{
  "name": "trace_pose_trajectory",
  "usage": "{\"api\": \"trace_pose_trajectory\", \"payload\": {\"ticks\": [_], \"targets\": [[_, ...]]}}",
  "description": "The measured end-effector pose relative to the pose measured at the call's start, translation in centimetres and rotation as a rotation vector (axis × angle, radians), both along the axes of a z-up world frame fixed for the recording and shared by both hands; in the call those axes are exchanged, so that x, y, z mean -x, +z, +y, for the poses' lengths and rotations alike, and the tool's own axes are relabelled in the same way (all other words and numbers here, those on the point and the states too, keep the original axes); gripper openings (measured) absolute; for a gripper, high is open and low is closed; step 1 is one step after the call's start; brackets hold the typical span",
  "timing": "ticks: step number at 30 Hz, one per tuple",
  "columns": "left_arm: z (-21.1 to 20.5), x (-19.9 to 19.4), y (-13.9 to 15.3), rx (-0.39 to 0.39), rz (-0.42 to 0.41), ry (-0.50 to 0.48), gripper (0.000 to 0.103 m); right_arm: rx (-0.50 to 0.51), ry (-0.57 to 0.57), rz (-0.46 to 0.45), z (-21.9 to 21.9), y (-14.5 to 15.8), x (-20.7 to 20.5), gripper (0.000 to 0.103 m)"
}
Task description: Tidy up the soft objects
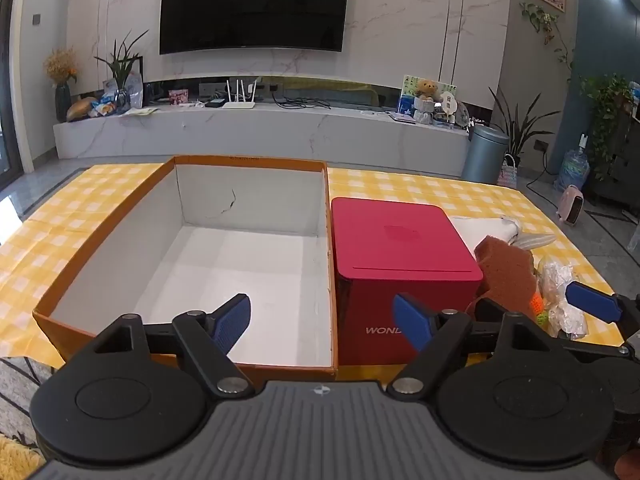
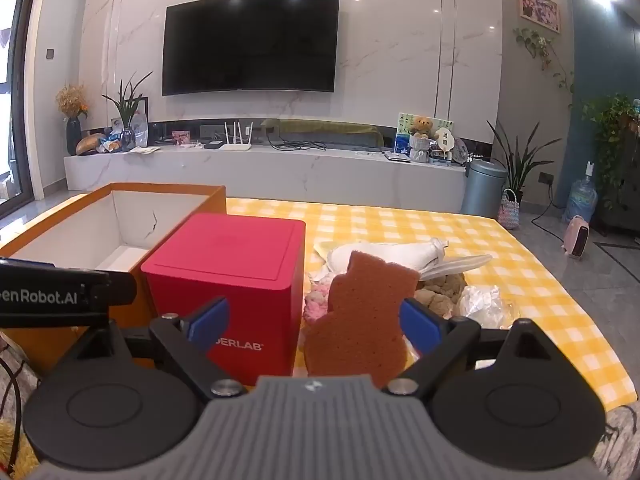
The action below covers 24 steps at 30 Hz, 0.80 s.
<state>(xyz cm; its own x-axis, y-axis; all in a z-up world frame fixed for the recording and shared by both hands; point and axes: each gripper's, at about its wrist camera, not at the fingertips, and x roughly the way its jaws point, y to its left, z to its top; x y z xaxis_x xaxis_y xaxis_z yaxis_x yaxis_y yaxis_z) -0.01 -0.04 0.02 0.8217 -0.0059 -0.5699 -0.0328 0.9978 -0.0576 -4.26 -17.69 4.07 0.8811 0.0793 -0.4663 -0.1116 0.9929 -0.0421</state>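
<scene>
the brown sponge (image 2: 360, 320) stands upright just right of the red box (image 2: 236, 280), at the front of a heap of soft things (image 2: 400, 260) on the yellow-checked bench (image 2: 460, 240), and it sits between the blue pads of my right tool (image 2: 316, 320), which i see spread wide, the right pad close against the sponge's edge and the left pad well clear of it. my left tool (image 1: 324, 320) is spread wide too and pinches nothing, hanging over the near rim of the empty orange cardboard box (image 1: 100, 224), which touches the red box's left side.
</scene>
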Motion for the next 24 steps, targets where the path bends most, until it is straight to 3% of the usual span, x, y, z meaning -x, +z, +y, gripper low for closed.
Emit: {"api": "trace_pose_trajectory", "payload": {"ticks": [2, 15, 24], "targets": [[0.3, -0.1, 0.0, 0.026, 0.009, 0.000, 0.093, -0.029, -0.006, 0.001, -0.1, 0.0, 0.0, 0.091], [-0.7, 0.6, -0.2, -0.065, -0.039, 0.008, 0.093, -0.017, -0.003, 0.025, -0.2, 0.0, -0.4, 0.087], [-0.7, 0.5, -0.2, -0.075, -0.035, -0.010, 0.091, -0.006, 0.004, 0.019, 0.1, -0.3, 0.1, 0.087]]}}
